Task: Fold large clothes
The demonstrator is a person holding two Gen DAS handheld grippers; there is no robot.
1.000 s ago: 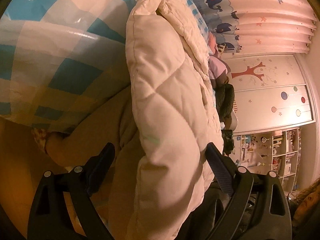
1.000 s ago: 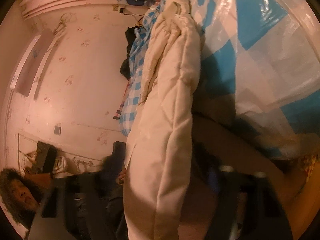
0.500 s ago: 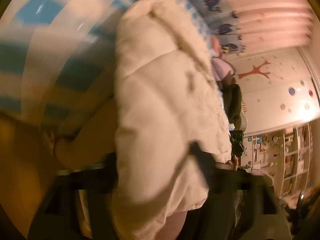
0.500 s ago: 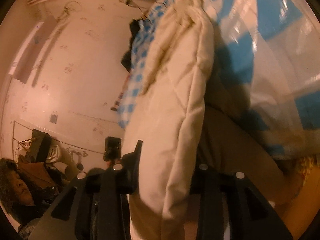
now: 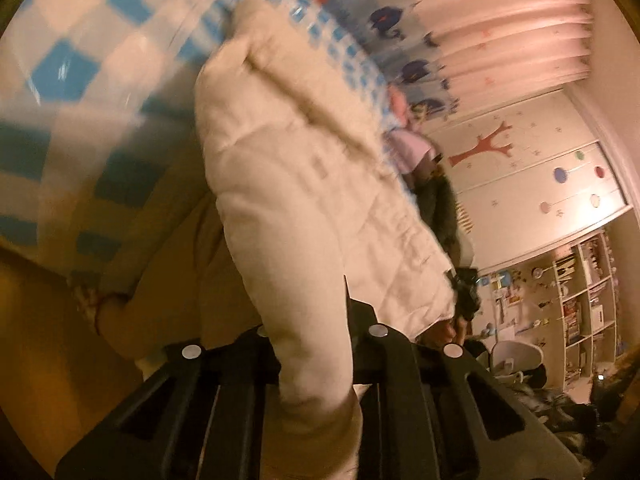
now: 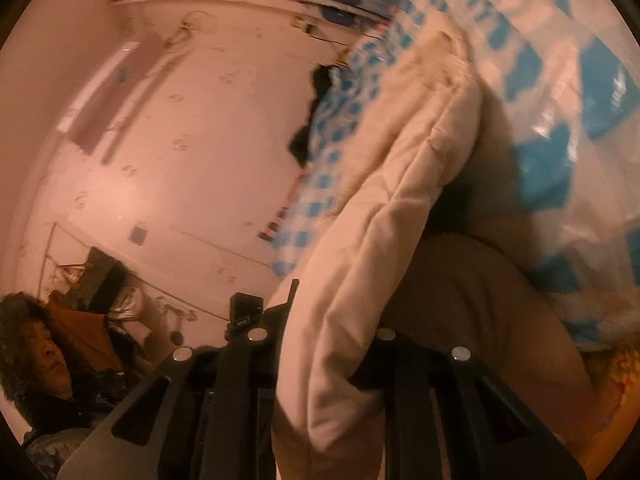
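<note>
The left gripper point(image 5: 310, 344) is clamped on a fold of the cream quilted coat point(image 5: 304, 200), its black fingers point(image 5: 362, 320) pressed in from both sides so that the padding bulges above and below the pinch. The right gripper point(image 6: 320, 344) is likewise closed tight on the coat point(image 6: 384, 240), with a thick roll of the fabric squeezed between its fingers point(image 6: 284, 312) and running down past them toward the camera. From both grips the coat stretches away over the bed, lying against a blue and white checked cover point(image 5: 80, 68) that looks glossy; both views are blurred. In the left wrist view a curtain point(image 5: 500, 20) with dark whale shapes hangs beyond the bed, with a wardrobe point(image 5: 532, 168) bearing a red tree and a set of shelves point(image 5: 584, 296) beside it. In the right wrist view a person point(image 6: 44, 356) shows at the lower left before a pale wall point(image 6: 180, 140).
</note>
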